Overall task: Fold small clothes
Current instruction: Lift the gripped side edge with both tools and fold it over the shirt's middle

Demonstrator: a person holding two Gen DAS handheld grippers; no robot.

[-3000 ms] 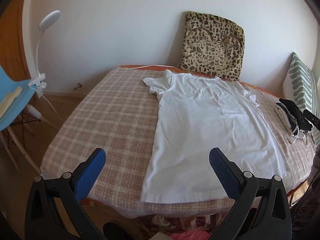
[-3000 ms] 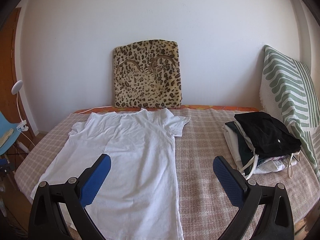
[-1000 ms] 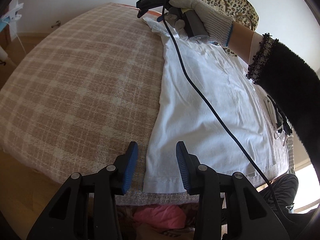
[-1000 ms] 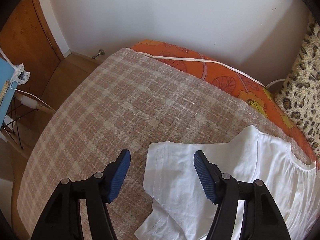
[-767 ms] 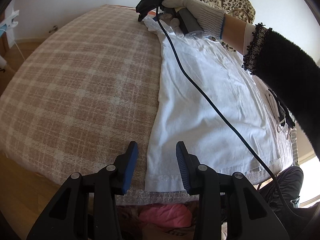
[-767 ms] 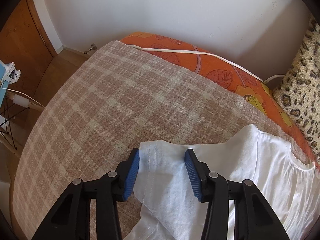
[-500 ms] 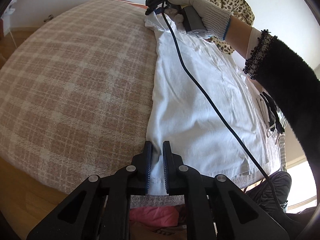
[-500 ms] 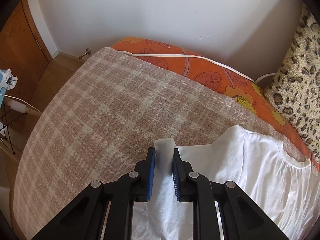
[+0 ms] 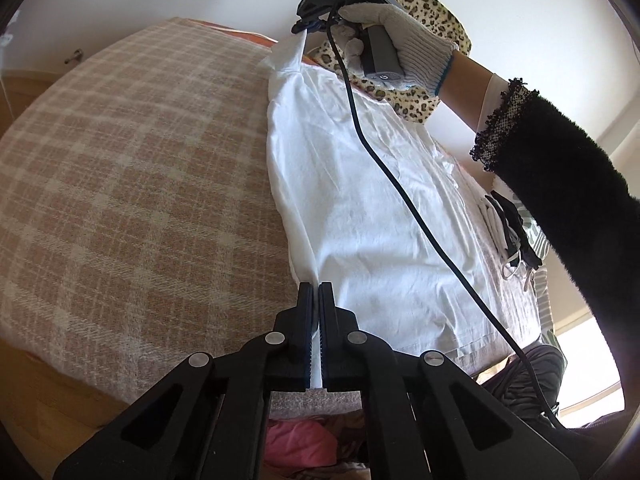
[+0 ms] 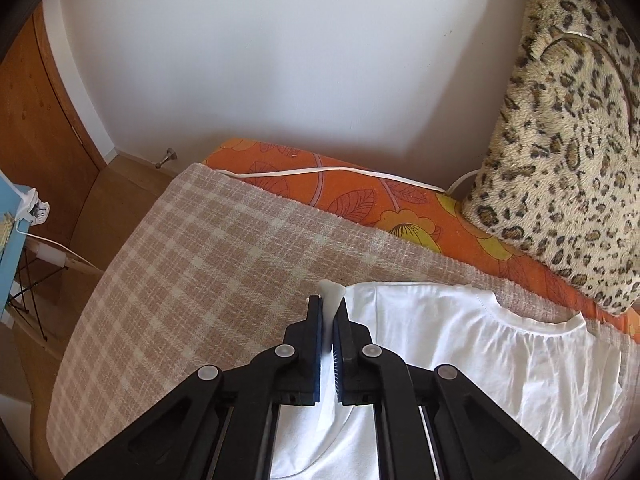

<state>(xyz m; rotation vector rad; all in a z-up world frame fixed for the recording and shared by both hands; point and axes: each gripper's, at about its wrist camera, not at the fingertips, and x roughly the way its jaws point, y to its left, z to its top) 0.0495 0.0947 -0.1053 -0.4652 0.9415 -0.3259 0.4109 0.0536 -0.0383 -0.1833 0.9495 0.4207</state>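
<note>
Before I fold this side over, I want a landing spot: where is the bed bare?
Bare plaid blanket lies between the white T-shirt and the bed's floor-side edge. Crowded: the leopard cushion at the collar end, and the folded clothes pile beyond the shirt's far side.

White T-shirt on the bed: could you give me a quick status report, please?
Left gripper shut on white T-shirt hem corner. Right gripper shut on its sleeve, lifted off plaid blanket. Black cable trails across the shirt.

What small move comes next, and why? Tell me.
Probably carry the lifted edge across to the far side. The left gripper pinches the white T-shirt at its hem corner, the right gripper pinches the sleeve, and the rest lies flat on the checked blanket.
</note>
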